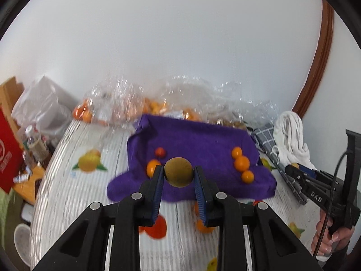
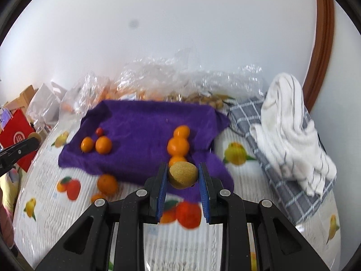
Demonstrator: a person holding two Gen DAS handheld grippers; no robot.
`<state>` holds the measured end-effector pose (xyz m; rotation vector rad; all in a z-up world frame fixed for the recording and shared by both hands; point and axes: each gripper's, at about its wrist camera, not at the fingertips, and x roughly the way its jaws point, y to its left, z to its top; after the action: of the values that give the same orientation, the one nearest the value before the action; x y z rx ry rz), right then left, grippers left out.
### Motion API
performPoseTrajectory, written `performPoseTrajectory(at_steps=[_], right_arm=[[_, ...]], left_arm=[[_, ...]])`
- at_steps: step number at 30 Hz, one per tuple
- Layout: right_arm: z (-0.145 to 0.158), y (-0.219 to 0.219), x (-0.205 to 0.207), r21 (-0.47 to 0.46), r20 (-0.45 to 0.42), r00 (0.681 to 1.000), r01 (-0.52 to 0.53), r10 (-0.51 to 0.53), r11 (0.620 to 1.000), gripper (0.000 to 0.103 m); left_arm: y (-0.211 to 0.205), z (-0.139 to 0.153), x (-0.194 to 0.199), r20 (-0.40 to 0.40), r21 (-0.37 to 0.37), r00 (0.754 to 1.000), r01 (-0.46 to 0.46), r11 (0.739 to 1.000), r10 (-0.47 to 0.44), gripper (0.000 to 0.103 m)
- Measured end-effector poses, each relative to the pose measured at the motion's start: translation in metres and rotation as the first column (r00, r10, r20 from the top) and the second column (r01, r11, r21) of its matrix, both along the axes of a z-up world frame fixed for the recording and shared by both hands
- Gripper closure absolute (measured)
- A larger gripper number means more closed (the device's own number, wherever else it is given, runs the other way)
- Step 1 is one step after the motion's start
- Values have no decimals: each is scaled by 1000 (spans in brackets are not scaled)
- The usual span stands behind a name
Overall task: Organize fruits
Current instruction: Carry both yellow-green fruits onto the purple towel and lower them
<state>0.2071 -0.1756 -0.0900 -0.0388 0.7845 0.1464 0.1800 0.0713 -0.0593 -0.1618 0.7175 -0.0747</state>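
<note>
A purple cloth lies on the table. My left gripper is shut on a brown kiwi, held above the cloth's front edge. My right gripper is shut on another brown kiwi, above the cloth's front right corner. On the cloth, three oranges stand in a row on the right. Two oranges and a small red fruit sit on the left. One loose orange lies on the table in front of the cloth.
Clear plastic bags of oranges lie behind the cloth against the white wall. A white towel on a grey checked cloth is at the right. A red box and bottles stand at the left. The tablecloth has printed fruit.
</note>
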Motion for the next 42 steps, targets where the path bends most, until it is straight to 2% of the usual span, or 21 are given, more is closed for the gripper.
performPoseTrajectory(at_steps=[10, 14, 19, 22, 25, 27, 32, 35, 40, 42], right_arm=[[17, 1, 59, 34, 36, 999, 20, -21, 999, 76], [10, 7, 81, 53, 28, 999, 23, -25, 998, 76], [3, 14, 109, 62, 22, 999, 32, -33, 998, 76], [1, 16, 126, 84, 24, 998, 48, -50, 995, 76], [-6, 20, 137, 66, 31, 999, 37, -39, 997, 76], [-18, 18, 143, 69, 21, 999, 30, -31, 997, 76], [-43, 15, 159, 40, -45, 999, 17, -15, 999, 76], [-55, 14, 164, 20, -78, 997, -15, 17, 1000, 76], [-75, 12, 173, 12, -120, 993, -2, 3, 1000, 76], [-83, 12, 176, -18, -126, 992, 16, -18, 1000, 76]], left_arm=[[-2, 12, 54, 26, 32, 1000, -8, 999, 7, 77], [-11, 9, 79, 33, 74, 999, 5, 997, -8, 77], [-10, 3, 107, 31, 52, 999, 15, 999, -16, 77], [-9, -8, 120, 24, 50, 999, 21, 999, -22, 77], [-5, -26, 129, 16, 62, 999, 29, 998, -30, 77], [-2, -39, 139, -28, 63, 999, 39, 997, -37, 77], [4, -62, 156, -89, 25, 996, 27, 999, -24, 77], [0, -72, 159, -106, 38, 994, 37, 999, -32, 77], [-8, -86, 164, -144, 53, 988, 57, 997, -49, 77], [-10, -90, 164, -156, 59, 986, 68, 996, -58, 77]])
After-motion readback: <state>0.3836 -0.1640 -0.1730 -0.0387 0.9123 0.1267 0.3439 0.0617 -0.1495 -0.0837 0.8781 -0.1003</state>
